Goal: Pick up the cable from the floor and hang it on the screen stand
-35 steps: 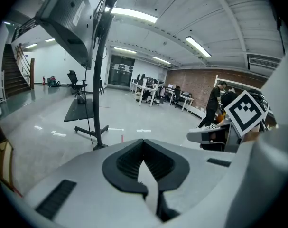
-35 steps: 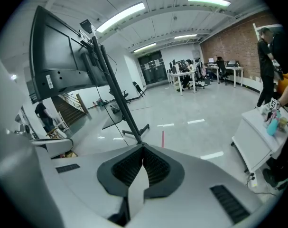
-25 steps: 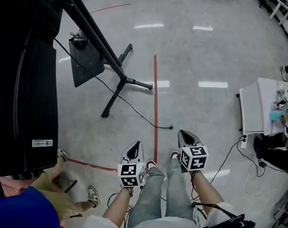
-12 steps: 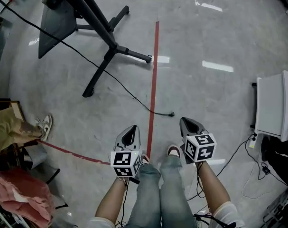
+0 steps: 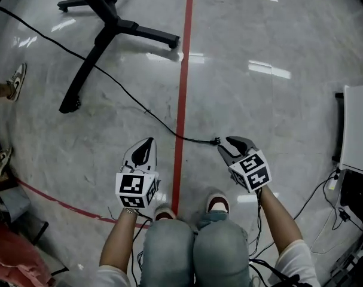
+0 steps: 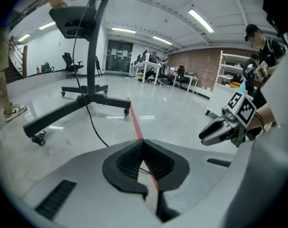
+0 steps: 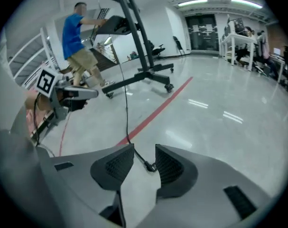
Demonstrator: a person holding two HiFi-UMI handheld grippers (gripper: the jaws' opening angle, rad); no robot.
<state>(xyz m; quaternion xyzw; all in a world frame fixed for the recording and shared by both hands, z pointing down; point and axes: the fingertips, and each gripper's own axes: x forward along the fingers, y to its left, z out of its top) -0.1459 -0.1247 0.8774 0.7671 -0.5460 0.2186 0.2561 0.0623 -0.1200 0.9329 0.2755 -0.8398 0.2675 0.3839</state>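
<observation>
Polished grey floor in an open-plan office, with ceiling lights mirrored in it and a red line running away from the wearer's knees.

- Stand: only its black wheeled base shows in the head view, upper left, well apart from both grippers.
- Cable: thin and black, lying slack on the floor. It comes in from the upper left, passes the stand's leg and crosses the red line. Its plug lies just right of the line, not yet lifted.
- Right gripper: low and tilted down at the plug. Its jaws have just been opening and stand spread. In its own view the plug lies between the pads, close to one of them but not pinched. I judge the spread is there to straddle the free end, the easiest part to catch.
- Left gripper: jaws clenched together on nothing. It sits left of the line and near the cable run. It looks idle, probably kept low to take up slack once the end is caught.
- Bystander in a blue top stands by the stand, clear of the work.

Step in hand, by my reading: closing on the plug. The lift and the hanging are still to do.
</observation>
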